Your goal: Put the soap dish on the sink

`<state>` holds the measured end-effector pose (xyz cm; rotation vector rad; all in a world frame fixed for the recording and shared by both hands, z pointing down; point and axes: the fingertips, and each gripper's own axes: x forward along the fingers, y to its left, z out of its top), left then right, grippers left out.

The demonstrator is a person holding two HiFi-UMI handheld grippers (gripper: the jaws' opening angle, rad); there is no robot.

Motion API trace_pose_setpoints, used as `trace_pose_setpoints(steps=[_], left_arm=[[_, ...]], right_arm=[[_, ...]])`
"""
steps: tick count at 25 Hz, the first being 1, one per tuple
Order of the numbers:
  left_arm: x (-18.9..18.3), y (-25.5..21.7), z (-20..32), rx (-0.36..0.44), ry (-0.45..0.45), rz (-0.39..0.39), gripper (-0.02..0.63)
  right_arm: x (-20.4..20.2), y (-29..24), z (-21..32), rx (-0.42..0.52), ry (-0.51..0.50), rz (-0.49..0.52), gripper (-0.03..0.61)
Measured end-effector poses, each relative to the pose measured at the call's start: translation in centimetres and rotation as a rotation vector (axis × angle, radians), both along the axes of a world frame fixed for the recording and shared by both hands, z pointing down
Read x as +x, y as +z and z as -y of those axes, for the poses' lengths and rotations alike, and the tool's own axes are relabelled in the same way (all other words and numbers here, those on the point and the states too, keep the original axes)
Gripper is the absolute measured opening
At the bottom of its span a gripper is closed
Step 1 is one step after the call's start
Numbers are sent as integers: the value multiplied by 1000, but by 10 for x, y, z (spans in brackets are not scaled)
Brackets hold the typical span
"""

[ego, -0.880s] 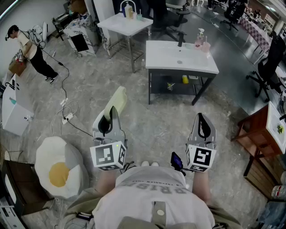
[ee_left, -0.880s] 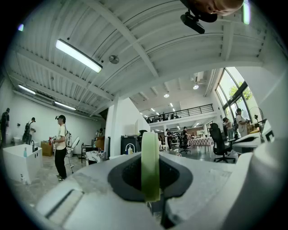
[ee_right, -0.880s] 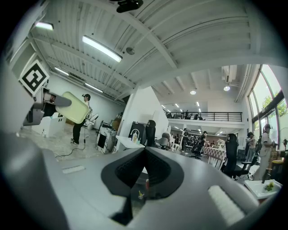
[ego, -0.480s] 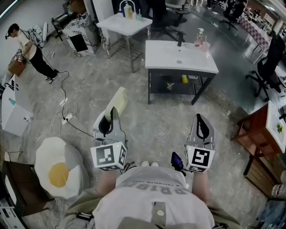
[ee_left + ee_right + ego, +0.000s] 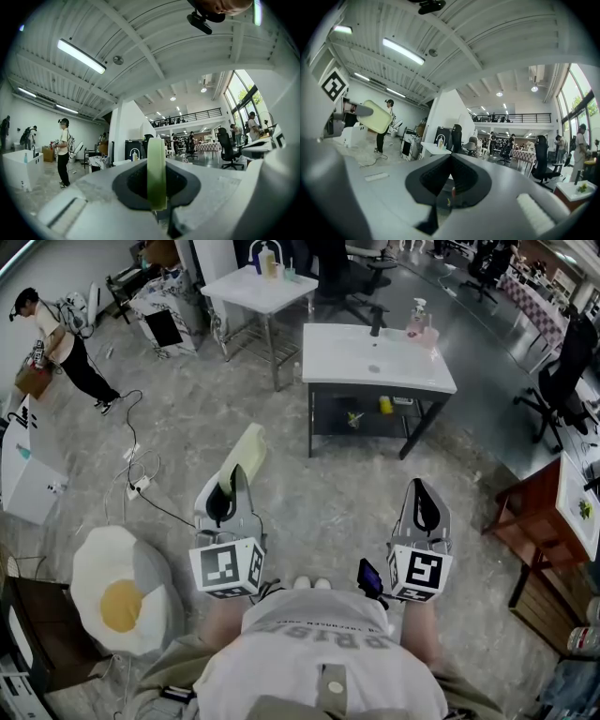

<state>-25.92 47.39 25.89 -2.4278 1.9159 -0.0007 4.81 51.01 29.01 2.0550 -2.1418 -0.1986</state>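
The left tongs (image 5: 234, 482) pinch the soap dish (image 5: 243, 450), its long side pointing ahead, the sink (image 5: 342, 360) is far ahead and a bit right, and the right tongs (image 5: 424, 491) are closed, empty

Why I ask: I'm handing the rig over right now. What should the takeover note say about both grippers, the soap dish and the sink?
Left gripper: shut on the pale green soap dish, held edge-on and level.
Right gripper: shut, empty.
Sink: white top on a dark frame, ahead across the floor, not yet within reach.
Done: dish is in the grip.
Left: walk to the sink, set the dish on its top, open the left gripper.
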Motion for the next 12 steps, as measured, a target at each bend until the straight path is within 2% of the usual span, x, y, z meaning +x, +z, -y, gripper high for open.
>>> trace_pose_setpoints(steps=[4, 5, 8, 10, 12], left_arm=[[1, 1, -1, -1, 1, 8, 25], [1, 1, -1, -2, -2, 10, 25], [0, 1, -2, -6, -8, 14, 25], [1, 1, -1, -9, -10, 18, 25], [4, 1, 0, -14, -9, 22, 25]], right_arm=[[15, -5, -1, 44, -17, 215, 0], [16, -7, -2, 54, -35, 260, 18], [17, -11, -4, 72, -84, 309, 196], [18, -12, -3, 74, -100, 312, 261], [21, -13, -2, 73, -106, 317, 285]])
